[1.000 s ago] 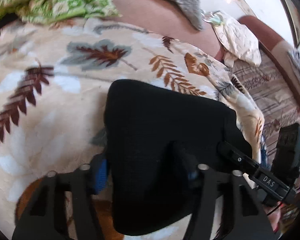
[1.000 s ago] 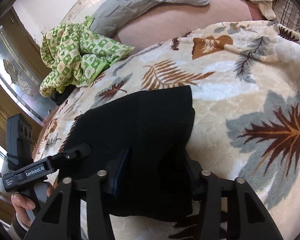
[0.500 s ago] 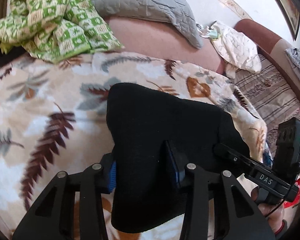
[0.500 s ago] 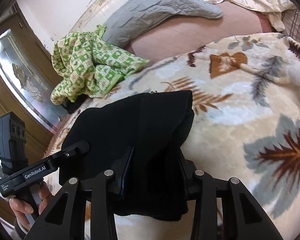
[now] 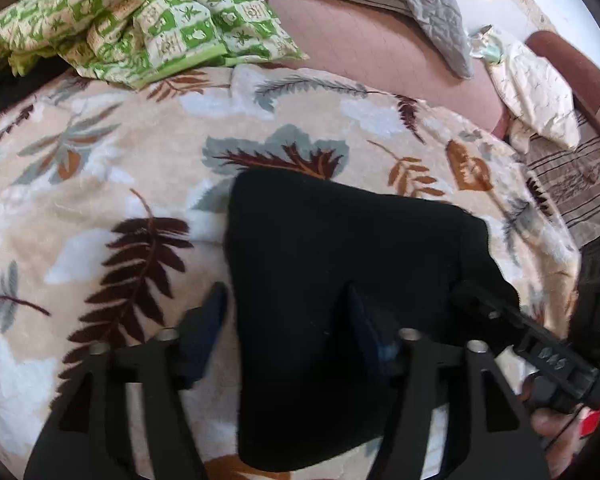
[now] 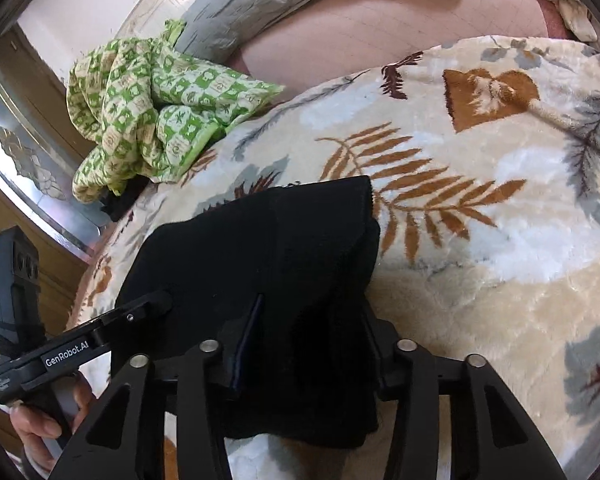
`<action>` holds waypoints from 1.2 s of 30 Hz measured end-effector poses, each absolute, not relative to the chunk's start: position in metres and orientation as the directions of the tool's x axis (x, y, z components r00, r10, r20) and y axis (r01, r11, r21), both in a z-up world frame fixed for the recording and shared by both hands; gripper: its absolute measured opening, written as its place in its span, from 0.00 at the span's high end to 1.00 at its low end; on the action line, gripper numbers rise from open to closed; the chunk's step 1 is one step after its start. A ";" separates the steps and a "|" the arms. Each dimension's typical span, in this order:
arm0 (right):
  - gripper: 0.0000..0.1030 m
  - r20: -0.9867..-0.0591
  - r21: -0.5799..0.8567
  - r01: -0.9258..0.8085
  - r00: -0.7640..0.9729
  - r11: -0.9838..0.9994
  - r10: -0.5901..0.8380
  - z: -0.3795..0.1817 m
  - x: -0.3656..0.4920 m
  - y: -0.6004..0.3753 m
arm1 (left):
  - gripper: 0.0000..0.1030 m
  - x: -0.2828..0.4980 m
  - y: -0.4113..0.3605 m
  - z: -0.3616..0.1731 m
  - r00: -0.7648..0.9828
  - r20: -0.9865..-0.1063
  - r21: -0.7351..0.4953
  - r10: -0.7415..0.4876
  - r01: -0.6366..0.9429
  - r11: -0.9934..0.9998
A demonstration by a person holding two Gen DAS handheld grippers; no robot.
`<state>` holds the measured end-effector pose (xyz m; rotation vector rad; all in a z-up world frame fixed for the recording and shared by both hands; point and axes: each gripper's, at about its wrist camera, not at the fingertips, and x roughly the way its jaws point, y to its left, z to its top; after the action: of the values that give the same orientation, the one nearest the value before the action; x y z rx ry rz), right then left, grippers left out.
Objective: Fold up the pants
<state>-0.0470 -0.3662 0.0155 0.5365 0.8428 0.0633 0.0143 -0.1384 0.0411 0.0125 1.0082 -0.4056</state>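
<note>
On the leafy blanket (image 5: 100,184) lie the black pants (image 5: 340,280), folded into a small block. The left gripper (image 5: 284,320) has just been opening, and the pants sit loose between its fingers. The right gripper (image 6: 312,332) has opened a little too, but I cannot tell if it grips. The fold looks almost done. Next, both should let go and lift away gently.

Both wrist cameras ride just behind their fingers, tilted down, close over the leaf-print blanket (image 5: 100,184). Each frames the folded black pants (image 6: 268,248) at six o'clock (shared ground), the green quilt (image 5: 140,20) toward eleven.
</note>
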 end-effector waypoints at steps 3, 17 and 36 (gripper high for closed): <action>0.48 -0.695 0.427 0.162 0.689 0.890 0.207 0.032 -0.054 -0.369 | 0.29 0.016 -0.131 0.047 0.473 -0.822 -0.187 -0.318 0.303 0.935; 0.74 -0.740 0.204 0.064 0.663 0.977 0.111 0.047 -0.011 -0.328 | 0.23 0.039 -0.124 0.046 0.523 -0.801 -0.189 -0.292 0.242 0.952; 0.59 -0.751 0.154 0.047 0.654 0.987 0.086 0.059 -0.070 -0.312 | 0.21 -0.003 -0.112 0.065 0.618 -0.745 -0.132 -0.250 0.231 0.964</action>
<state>-0.0696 -0.3124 0.0588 0.1652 0.8581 0.0225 -0.0027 -0.1116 0.0645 -0.0241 0.8615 -0.2770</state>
